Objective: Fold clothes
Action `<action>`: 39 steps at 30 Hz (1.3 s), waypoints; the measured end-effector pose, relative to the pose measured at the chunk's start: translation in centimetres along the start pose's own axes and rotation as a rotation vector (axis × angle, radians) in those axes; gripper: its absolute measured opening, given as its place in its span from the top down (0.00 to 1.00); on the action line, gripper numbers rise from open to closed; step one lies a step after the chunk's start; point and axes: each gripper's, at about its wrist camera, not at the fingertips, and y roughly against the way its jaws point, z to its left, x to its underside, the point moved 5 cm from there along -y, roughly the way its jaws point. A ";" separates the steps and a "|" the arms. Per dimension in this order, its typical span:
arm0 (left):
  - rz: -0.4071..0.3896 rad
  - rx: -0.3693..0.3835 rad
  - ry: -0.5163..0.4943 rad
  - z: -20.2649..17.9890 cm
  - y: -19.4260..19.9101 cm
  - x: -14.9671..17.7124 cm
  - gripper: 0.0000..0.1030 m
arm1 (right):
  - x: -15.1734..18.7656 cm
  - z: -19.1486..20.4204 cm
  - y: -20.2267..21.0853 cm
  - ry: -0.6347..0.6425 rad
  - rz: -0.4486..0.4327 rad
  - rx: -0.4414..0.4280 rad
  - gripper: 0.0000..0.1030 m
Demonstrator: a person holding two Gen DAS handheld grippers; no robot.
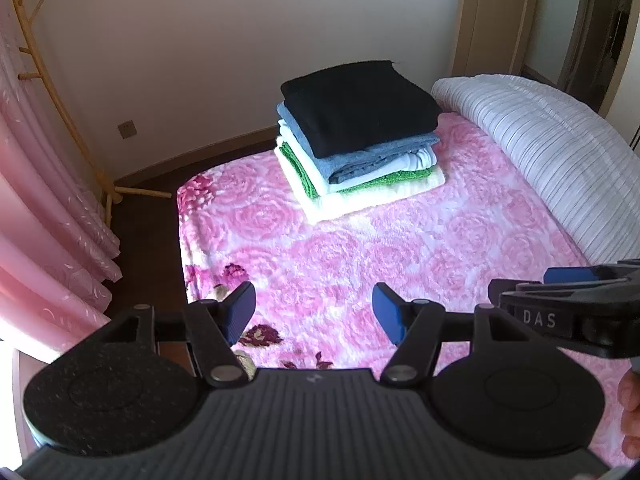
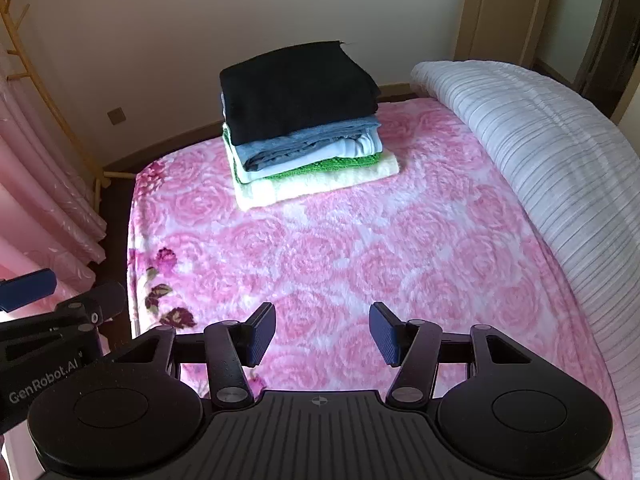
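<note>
Fluffy plush blanket (image 2: 360, 248), ribbed cloth quilt (image 2: 540, 152), matt black folded cloth (image 2: 296, 88), wooden rack (image 1: 44, 80)

Both wrist cams sit just behind their own fingers, high over the near end of the pink blanket (image 1: 360, 248), angled forward and down the bed. Left cam is nearer the curtain side, right cam nearer the striped quilt (image 2: 540, 168). The 2 views share the folded stack (image 1: 356, 136), far wall, door; each catches the other gripper at its edge.

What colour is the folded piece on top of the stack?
Black, above a blue one; clearest in the right wrist view.
</note>
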 end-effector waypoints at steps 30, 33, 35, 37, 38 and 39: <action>0.052 -0.019 0.001 -2.3 -8.4 -3.5 0.40 | -3.5 -3.4 -7.0 -0.033 0.068 0.012 0.46; 0.059 -0.018 -0.001 -2.3 -9.1 -3.7 0.40 | -3.8 -3.4 -7.6 -0.034 0.074 0.013 0.46; 0.062 -0.019 -0.002 -2.3 -9.5 -3.9 0.40 | -4.0 -3.4 -7.9 -0.034 0.077 0.012 0.46; 0.066 -0.019 -0.004 -2.3 -9.9 -4.1 0.40 | -4.2 -3.5 -8.2 -0.034 0.081 0.012 0.46; 0.068 -0.019 -0.005 -2.3 -10.1 -4.2 0.40 | -4.2 -3.5 -8.4 -0.035 0.082 0.013 0.46; 0.069 -0.019 -0.006 -2.3 -10.3 -4.2 0.40 | -4.4 -3.5 -8.5 -0.036 0.084 0.013 0.46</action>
